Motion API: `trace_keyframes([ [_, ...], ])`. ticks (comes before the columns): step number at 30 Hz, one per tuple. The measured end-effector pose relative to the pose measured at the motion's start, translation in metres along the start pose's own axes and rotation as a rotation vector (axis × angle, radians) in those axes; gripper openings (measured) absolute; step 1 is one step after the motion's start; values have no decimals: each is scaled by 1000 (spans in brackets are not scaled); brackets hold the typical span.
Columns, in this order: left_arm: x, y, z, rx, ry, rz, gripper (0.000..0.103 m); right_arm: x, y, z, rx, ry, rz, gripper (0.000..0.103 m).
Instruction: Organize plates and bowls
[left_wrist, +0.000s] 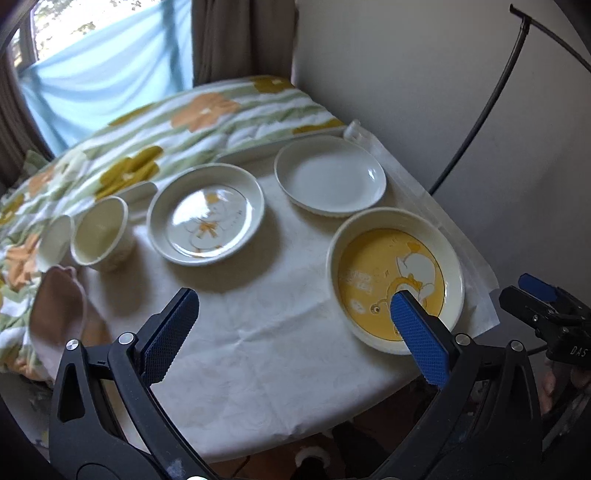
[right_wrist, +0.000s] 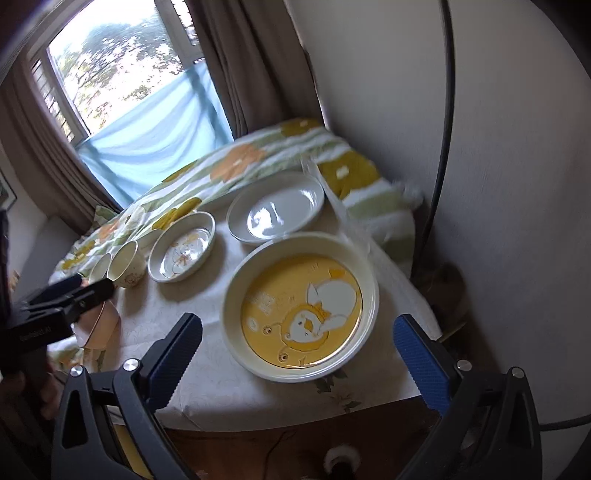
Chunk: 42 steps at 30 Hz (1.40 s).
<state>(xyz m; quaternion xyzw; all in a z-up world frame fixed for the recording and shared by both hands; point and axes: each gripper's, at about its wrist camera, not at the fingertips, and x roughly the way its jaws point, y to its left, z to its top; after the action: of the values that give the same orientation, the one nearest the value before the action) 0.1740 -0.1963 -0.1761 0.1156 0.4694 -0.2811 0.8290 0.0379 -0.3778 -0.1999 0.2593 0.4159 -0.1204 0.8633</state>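
On the white-clothed table (left_wrist: 258, 332) stand a yellow cartoon plate (left_wrist: 373, 280) (right_wrist: 295, 295), a plain white plate (left_wrist: 328, 181) (right_wrist: 277, 210), a white plate with an orange motif (left_wrist: 207, 218) (right_wrist: 183, 251), a cream cup (left_wrist: 101, 232) (right_wrist: 125, 264), a second small white bowl (left_wrist: 55, 240) and a pink bowl (left_wrist: 59, 306) (right_wrist: 99, 325) at the table's left edge. My left gripper (left_wrist: 291, 314) is open and empty above the table's front. My right gripper (right_wrist: 299, 339) is open and empty, its fingers either side of the yellow plate's near rim.
A flowered quilt (left_wrist: 129, 147) lies behind the table. A wall (left_wrist: 443, 92) and a black cable (left_wrist: 476, 118) are at the right. A window with a blue cloth (right_wrist: 147, 129) is at the back. The right gripper shows in the left wrist view (left_wrist: 546, 310).
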Motion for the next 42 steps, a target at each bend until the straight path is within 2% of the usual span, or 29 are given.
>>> trace_keyframes([
  [4, 63, -13, 2, 1, 128, -54, 102, 35, -36, 4, 66, 74, 61, 100],
  [9, 110, -24, 0, -8, 222, -93, 92, 70, -57, 12, 45, 159, 105, 74],
  [12, 127, -29, -3, -12, 264, -114, 81, 85, -71, 17, 43, 183, 109, 64],
  [15, 138, -33, -4, -11, 285, -122, 70, 92, -79, 21, 44, 194, 120, 59],
  [17, 143, -34, -5, -15, 298, -126, 56, 98, -83, 24, 36, 199, 129, 55],
  [19, 147, -35, -5, -22, 311, -132, 46, 101, -85, 27, 38, 203, 148, 47],
  [21, 148, -34, -4, -25, 321, -132, 34, 106, -86, 29, 33, 215, 154, 32],
  [23, 149, -34, -3, -38, 323, -151, 20, 112, -87, 32, 28, 225, 155, 27],
  [24, 149, -34, -2, -42, 321, -157, 18, 113, -87, 32, 23, 226, 157, 22],
  [27, 156, -35, -2, -38, 316, -149, 16, 118, -84, 34, 8, 229, 146, 15],
  [35, 155, -32, 0, -28, 307, -138, 16, 123, -82, 36, -35, 246, 138, 14],
  [42, 139, -43, -4, -15, 287, -126, 16, 121, -77, 38, -82, 245, 128, 14],
])
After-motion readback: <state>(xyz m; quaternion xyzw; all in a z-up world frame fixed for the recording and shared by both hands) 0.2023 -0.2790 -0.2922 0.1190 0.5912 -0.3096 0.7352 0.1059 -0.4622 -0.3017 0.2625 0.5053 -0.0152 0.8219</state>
